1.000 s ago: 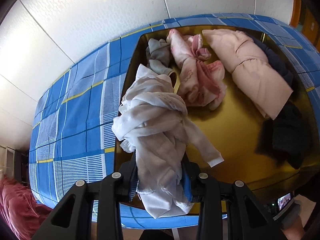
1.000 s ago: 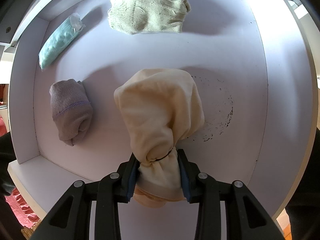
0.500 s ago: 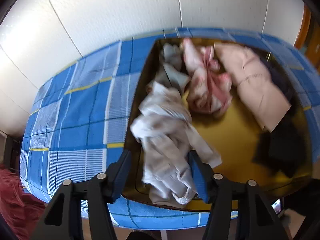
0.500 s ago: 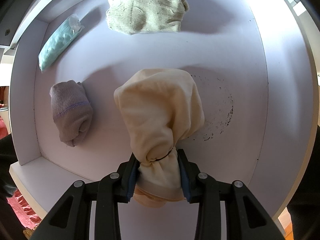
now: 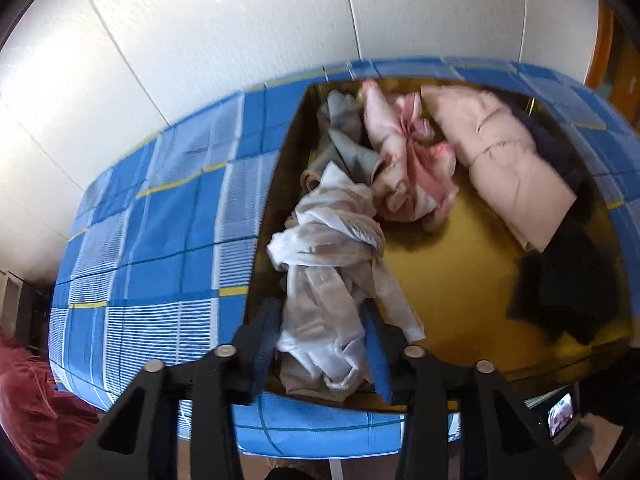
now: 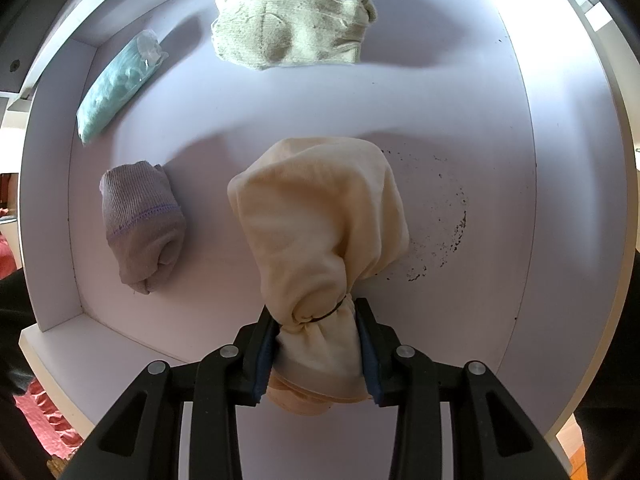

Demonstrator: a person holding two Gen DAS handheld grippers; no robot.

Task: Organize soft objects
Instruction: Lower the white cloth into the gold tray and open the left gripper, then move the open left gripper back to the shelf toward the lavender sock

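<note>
**2 claws, 2 bundles of cloth**

Left claw point(image 5: 322, 344) spread wide around a crumpled white cloth point(image 5: 328, 264), fingers point(image 5: 260, 344) standing just off either side of it, not squeezing. Cloth lying in a gold tray point(image 5: 456, 280), near the tray's left edge, lower end hanging toward the near rim. Bit blurry here, so can't swear whether a finger pad brushes the fabric.

Also in the tray: a grey cloth point(image 5: 348, 148) just behind the white one, a pink-and-white bundle point(image 5: 404, 168) touching the grey one, a folded pale pink piece point(image 5: 508, 168) further right, and dark clothes point(image 5: 568, 280) along the right side. Tray sitting on a blue checked tablecloth point(image 5: 160, 240) over the desk, white panelled wall point(image 5: 240, 40) behind. Red fabric point(image 5: 32, 408) down in the lower left corner.

Right claw point(image 6: 318, 344) clenched on a cream cloth bundle point(image 6: 320, 220), gripping it just below a dark band tied round its neck. Fat end of the bundle pointing into a white shelf compartment point(image 6: 440, 112), apparently resting on its floor next to a ring of dark specks point(image 6: 444, 248).

On the same shelf: a rolled greyish sock with purple stitching point(image 6: 140, 228) to the left, well apart from the bundle, a teal packet in clear wrap point(image 6: 120, 84) against the left back corner, and a knitted off-white glove point(image 6: 292, 20) at the back.
</note>
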